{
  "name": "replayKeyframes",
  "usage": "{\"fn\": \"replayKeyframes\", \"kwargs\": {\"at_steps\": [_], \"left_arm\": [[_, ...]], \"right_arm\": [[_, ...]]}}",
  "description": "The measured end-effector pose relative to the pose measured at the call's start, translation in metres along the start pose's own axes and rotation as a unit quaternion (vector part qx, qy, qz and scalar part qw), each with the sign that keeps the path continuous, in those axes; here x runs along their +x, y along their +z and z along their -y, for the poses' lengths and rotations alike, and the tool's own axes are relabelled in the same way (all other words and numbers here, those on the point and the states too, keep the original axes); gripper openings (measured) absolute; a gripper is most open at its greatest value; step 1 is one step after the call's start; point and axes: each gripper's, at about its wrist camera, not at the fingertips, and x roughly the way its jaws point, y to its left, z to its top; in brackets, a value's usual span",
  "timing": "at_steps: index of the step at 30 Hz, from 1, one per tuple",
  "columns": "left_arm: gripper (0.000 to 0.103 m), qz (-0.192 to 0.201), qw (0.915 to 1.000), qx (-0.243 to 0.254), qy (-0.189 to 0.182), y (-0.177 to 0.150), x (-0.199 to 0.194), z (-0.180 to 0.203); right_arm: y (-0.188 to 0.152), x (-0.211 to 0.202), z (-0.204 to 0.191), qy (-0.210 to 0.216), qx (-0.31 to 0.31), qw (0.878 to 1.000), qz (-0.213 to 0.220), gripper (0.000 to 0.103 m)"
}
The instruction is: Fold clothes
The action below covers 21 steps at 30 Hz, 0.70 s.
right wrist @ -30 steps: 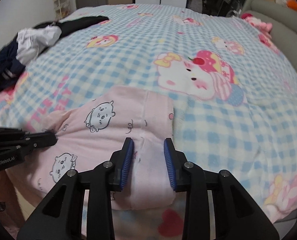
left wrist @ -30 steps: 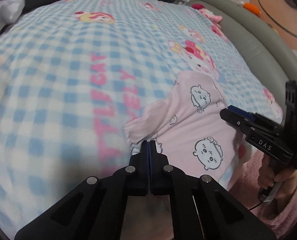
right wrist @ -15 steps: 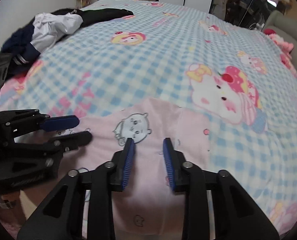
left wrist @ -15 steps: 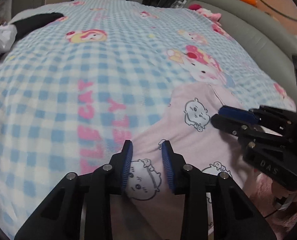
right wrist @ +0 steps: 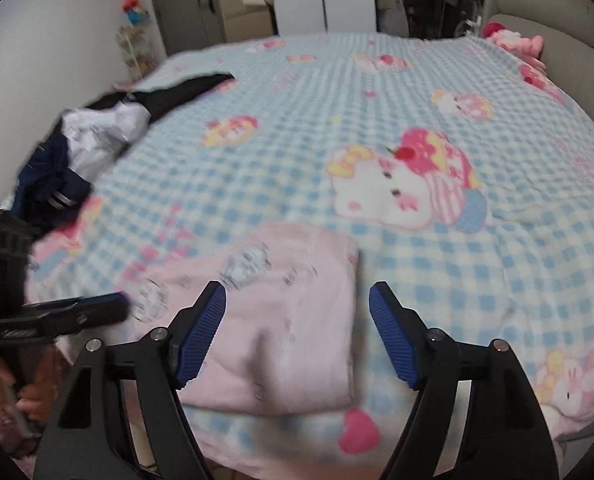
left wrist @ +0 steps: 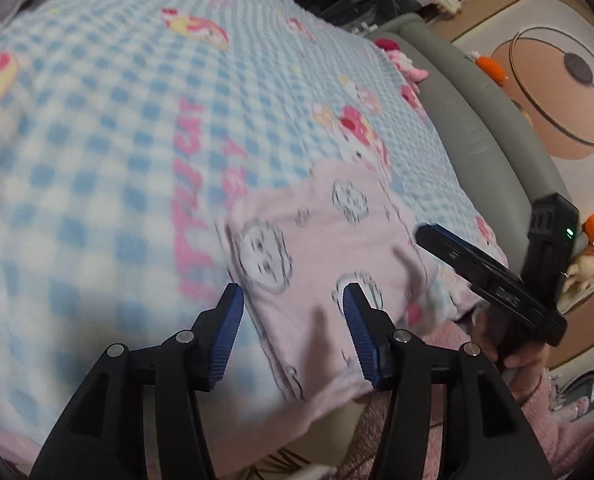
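At near edge of blue-checked cartoon blanket (right wrist: 377,128): folded pink cartoon-print garment (right wrist: 281,320), lying flat. Left gripper (left wrist: 293,304) and right gripper (right wrist: 297,300) just opened, released, hovering over it. Dark/white clothes pile (right wrist: 97,136) far left.

Left gripper (left wrist: 293,308): jaws just opened, pads clear, nothing pinched between. Right gripper (right wrist: 297,308): jaws just opened wider, nothing gripped. Both angled downward, each hand-held at grip.
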Motion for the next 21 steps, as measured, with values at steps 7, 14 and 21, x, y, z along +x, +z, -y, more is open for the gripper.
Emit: {"fn": "replayKeyframes", "kwargs": {"at_steps": [7, 14, 21], "left_arm": [[0.061, -0.012, 0.9993, -0.034, -0.012, -0.002, 0.017, -0.007], [0.032, -0.001, 0.9999, -0.003, 0.016, 0.016, 0.026, 0.008], [0.024, 0.033, 0.9984, 0.032, 0.033, 0.051, -0.001, 0.016]], "right_arm": [[-0.021, 0.041, 0.018, 0.058, 0.062, 0.995, -0.056, 0.075], [-0.028, 0.052, 0.02, 0.093, 0.086, 0.99, -0.054, 0.06], [-0.019, 0.021, 0.018, 0.142, 0.112, 0.983, -0.028, 0.053]]}}
